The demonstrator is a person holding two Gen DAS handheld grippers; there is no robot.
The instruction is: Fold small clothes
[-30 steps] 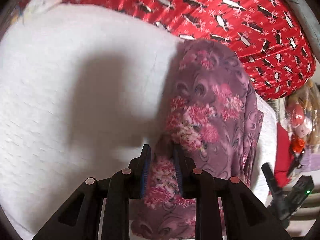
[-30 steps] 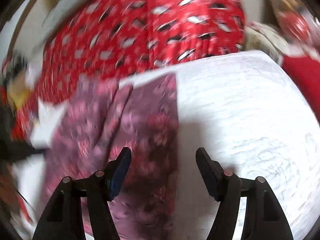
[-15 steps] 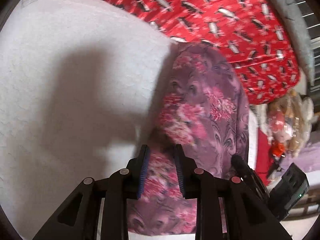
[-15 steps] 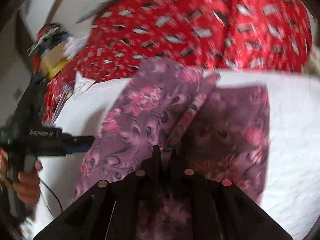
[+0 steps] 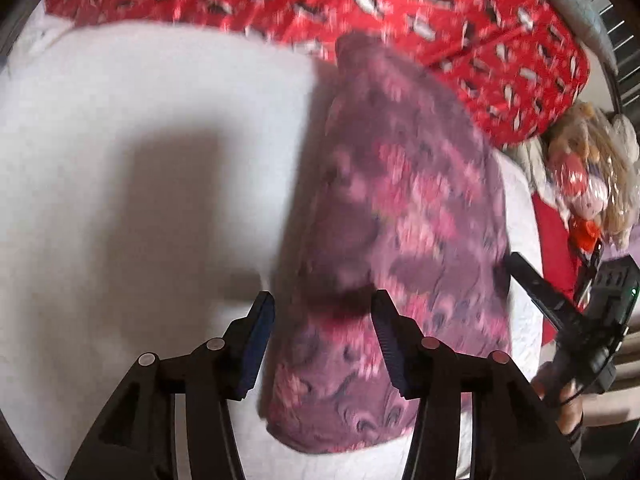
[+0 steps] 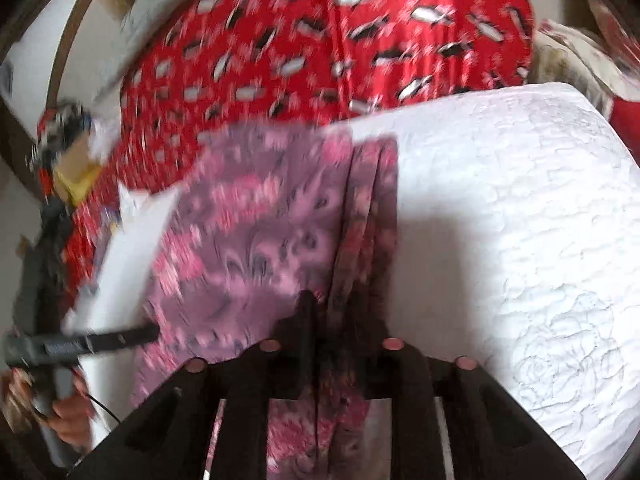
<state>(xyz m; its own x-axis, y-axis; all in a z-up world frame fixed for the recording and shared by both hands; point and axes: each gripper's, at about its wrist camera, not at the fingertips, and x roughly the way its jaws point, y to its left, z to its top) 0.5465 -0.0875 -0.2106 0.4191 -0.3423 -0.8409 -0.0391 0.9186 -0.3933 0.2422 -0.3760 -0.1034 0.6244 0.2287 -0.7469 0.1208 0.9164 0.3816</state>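
Left gripper (image 5: 322, 320): now spread, it let go of the purple garment (image 5: 400, 220) ahead.
Right gripper (image 6: 340, 320): pinching the garment's folded edge; the fold continues.

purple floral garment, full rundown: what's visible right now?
The garment is thin, soft-looking purple fabric printed with pink flowers and dark swirls. It lies folded into a long strip on the white quilt, its far end reaching the red penguin-print blanket. Stacked layer edges run down one long side. The right gripper is shut on the near end of that edge. The left gripper is open, jaws straddling the near end without gripping it. Motion blur hides finer detail.
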